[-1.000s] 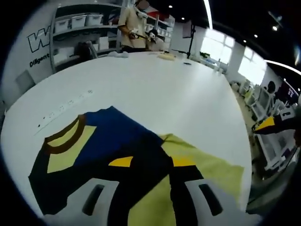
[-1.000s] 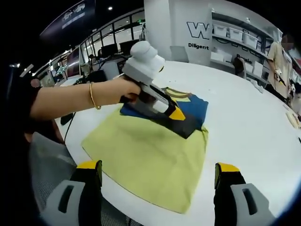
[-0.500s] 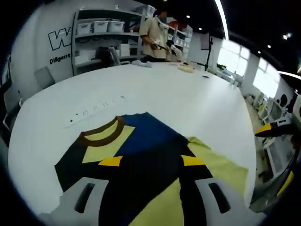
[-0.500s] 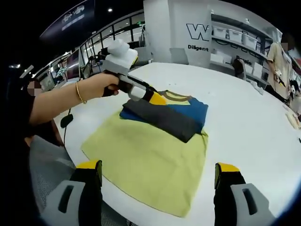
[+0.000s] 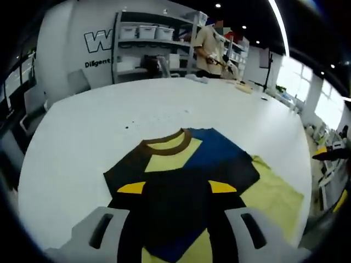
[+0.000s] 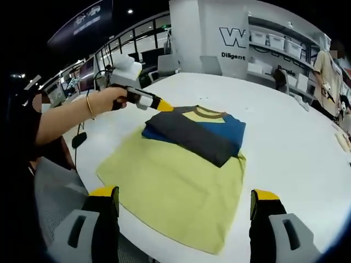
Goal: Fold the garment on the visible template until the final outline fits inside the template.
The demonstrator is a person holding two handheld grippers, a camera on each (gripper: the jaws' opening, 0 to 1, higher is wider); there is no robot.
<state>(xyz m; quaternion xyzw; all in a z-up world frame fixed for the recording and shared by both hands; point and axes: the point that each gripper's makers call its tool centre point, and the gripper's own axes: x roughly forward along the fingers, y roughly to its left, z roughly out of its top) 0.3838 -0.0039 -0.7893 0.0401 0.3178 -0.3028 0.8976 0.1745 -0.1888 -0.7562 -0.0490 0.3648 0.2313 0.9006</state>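
Folded garment [image 6: 194, 134] is lying on the far part of the yellow-green template [image 6: 175, 192] on the white worktop [image 6: 290, 148]; it is looking soft, light and limp, best pinched at a folded edge or corner. Left hand-held gripper [image 5: 176, 189] is hovering over it, jaws apart, holding nothing; right hand-held gripper [image 6: 184, 203] is waiting wide open at the template's near edge, also empty.

Bright ceiling lights, soft shadows, strong fisheye bending toward blurred edges.

Left gripper [image 5: 176, 189] fingers hide garment [image 5: 181, 170] front edge; shelf bins [image 5: 147, 32] blurry.
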